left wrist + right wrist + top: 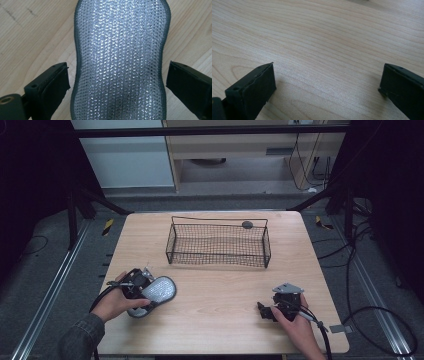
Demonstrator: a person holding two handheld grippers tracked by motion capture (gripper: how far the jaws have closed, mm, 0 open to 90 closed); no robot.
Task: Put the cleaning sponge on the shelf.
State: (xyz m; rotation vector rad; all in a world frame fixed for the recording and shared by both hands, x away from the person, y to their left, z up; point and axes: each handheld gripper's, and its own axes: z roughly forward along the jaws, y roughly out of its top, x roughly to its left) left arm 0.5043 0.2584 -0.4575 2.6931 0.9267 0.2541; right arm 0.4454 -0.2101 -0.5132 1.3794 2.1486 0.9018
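A silver, glittery scouring sponge (pixel 159 290) with a grey edge lies flat on the wooden table (pixel 225 290) at the front left. My left gripper (pixel 144 294) is at its near end. In the left gripper view the sponge (pixel 120 50) lies lengthwise between the two black jaws, and the left gripper (pixel 117 77) stands open around it, the jaws close to its sides but not pressing. My right gripper (pixel 264 311) rests at the front right, held by a hand. In its own view the right gripper (pixel 327 77) is open over bare wood.
A black wire mesh basket (pixel 218 221) stands at the middle back of the table, with a small dark round thing (pixel 247 224) at its far rim. Cables trail from both grippers. The table's front edge runs just below the hands.
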